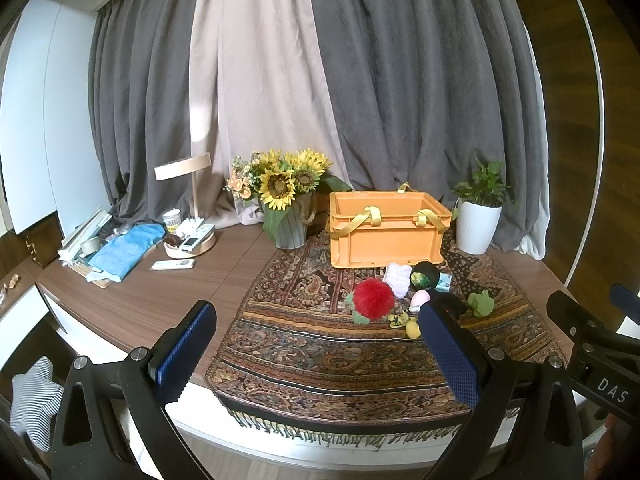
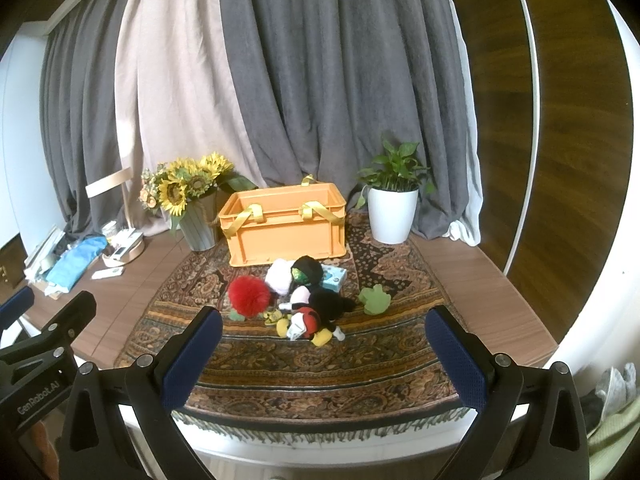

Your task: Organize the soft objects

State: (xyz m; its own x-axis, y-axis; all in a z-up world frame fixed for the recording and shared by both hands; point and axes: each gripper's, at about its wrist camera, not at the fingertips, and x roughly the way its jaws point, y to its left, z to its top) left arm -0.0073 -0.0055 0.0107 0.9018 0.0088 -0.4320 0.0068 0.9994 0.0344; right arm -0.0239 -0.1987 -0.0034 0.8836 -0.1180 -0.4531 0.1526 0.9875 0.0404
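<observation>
Orange crate (image 2: 285, 224): stands at the back of the patterned rug (image 2: 304, 372), yellow strap handles draped over its front rim; what lies inside cannot be seen from either view.

Soft toys, all on the rug in front of the crate: red fluffy pompom (image 2: 249, 295) to the front left; pale lilac plush (image 2: 279, 277) just before the crate wall; black plush with a green face (image 2: 306, 271) beside it; small teal box (image 2: 334, 277) to the right of that; green frog plush (image 2: 374, 300) further right, apart from the rest; black, red and yellow mouse doll (image 2: 310, 320) nearest the rug's front.

Grey vase of sunflowers (image 2: 200, 224): left of the crate. White potted plant (image 2: 393, 216): right of the crate.

Left gripper (image 1: 316, 354): jaws wide apart, holding nothing, well short of the crate.

Right gripper (image 2: 324, 358): jaws wide apart, holding nothing, facing the toys.
</observation>
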